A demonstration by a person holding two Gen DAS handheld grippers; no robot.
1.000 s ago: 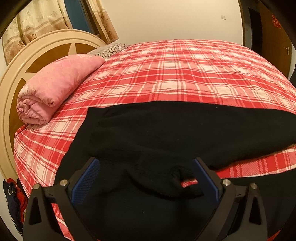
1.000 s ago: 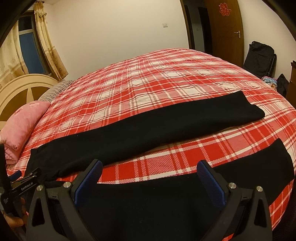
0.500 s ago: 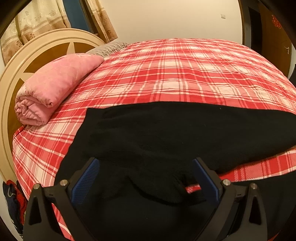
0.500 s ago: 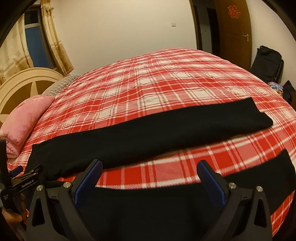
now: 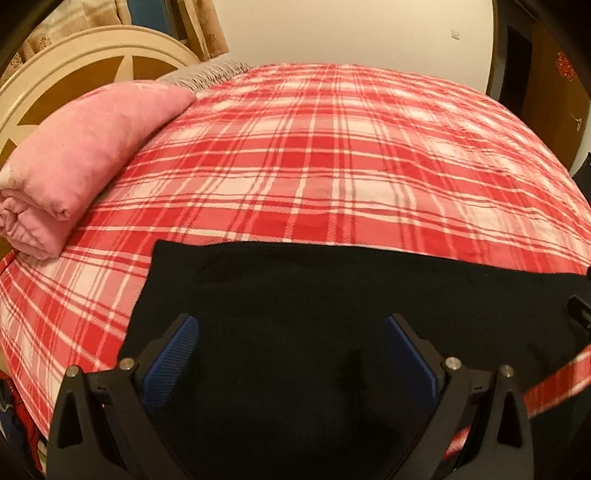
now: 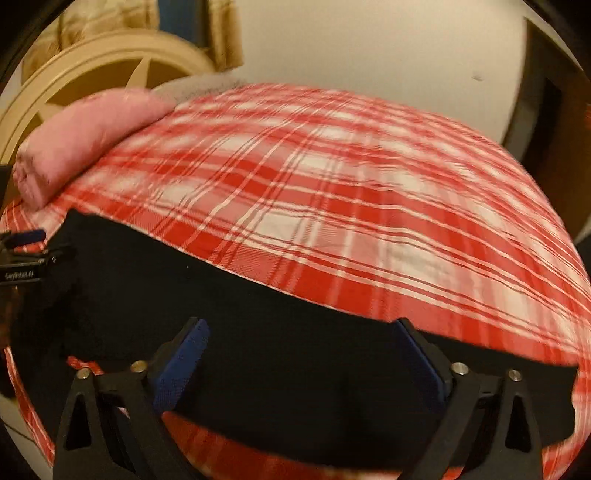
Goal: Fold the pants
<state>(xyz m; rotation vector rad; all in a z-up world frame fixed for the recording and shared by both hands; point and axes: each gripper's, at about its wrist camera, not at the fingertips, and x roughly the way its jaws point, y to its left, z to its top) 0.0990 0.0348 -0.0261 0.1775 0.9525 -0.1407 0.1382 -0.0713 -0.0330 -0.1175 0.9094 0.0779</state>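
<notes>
The black pants (image 5: 332,314) lie flat on the bed (image 5: 332,155), on its red-and-white plaid cover, along the bed's near edge. In the left wrist view their dark cloth fills the lower half of the picture, with one straight end towards the headboard side and a straight far edge running off to the right. A thin strip of plaid shows at the lower right between two dark stretches of cloth.

The left gripper (image 5: 291,354) is over the pants, its blue pads (image 5: 171,354) standing wide apart with only flat black cloth seen between them; nothing is pinched. Whether the fingertips touch the cloth I cannot tell.

The right gripper (image 6: 303,354) is likewise over the pants (image 6: 295,314), further along the same near edge. Its jaws have just been closing a little, yet they still stand well apart, and the cloth between them lies flat and unclamped. This view is blurred. At its left edge a part of the left gripper (image 6: 22,254) shows, over the end of the pants nearest the headboard.

A rolled pink blanket (image 5: 74,162) rests at the head end of the bed, near the far left corner, well apart from the pants. Behind it stands the cream, round-topped headboard (image 5: 74,62), and patterned curtains (image 5: 207,22) hang in the corner of the room beyond.
</notes>
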